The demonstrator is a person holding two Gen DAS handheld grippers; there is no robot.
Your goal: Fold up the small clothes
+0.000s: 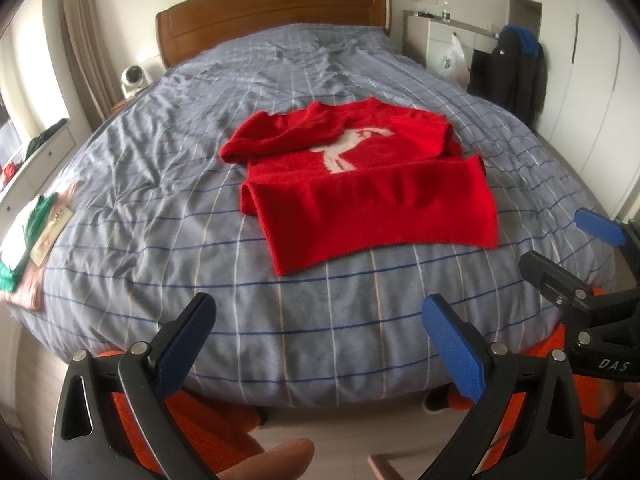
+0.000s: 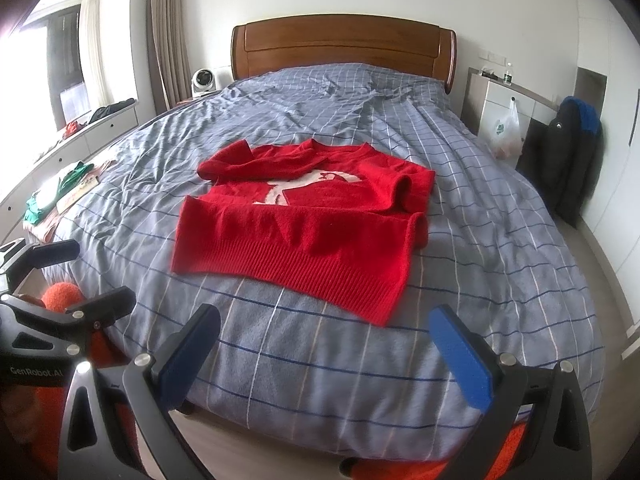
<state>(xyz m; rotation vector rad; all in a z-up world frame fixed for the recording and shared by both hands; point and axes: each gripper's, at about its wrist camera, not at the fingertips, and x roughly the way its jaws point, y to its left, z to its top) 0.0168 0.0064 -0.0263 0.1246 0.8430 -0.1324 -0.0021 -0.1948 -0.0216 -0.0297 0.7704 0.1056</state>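
Note:
A small red knitted sweater (image 1: 360, 184) (image 2: 304, 220) with a white animal figure lies on the bed, both sleeves folded inward over its chest and its hem toward me. My left gripper (image 1: 320, 316) hovers open over the bed's near edge, short of the hem, with nothing between its blue pads. My right gripper (image 2: 324, 328) is open too, just in front of the hem's right corner and apart from it. In the left wrist view the right gripper (image 1: 560, 240) shows at the right edge, and in the right wrist view the left gripper (image 2: 76, 276) shows at the lower left.
The bed has a blue-grey checked cover (image 1: 160, 184) (image 2: 480, 240) and a wooden headboard (image 2: 344, 44). A pile of folded green, white and pink clothes (image 1: 28, 240) (image 2: 60, 196) lies at its left edge. Drawers, a fan, a white cabinet and a dark jacket stand around.

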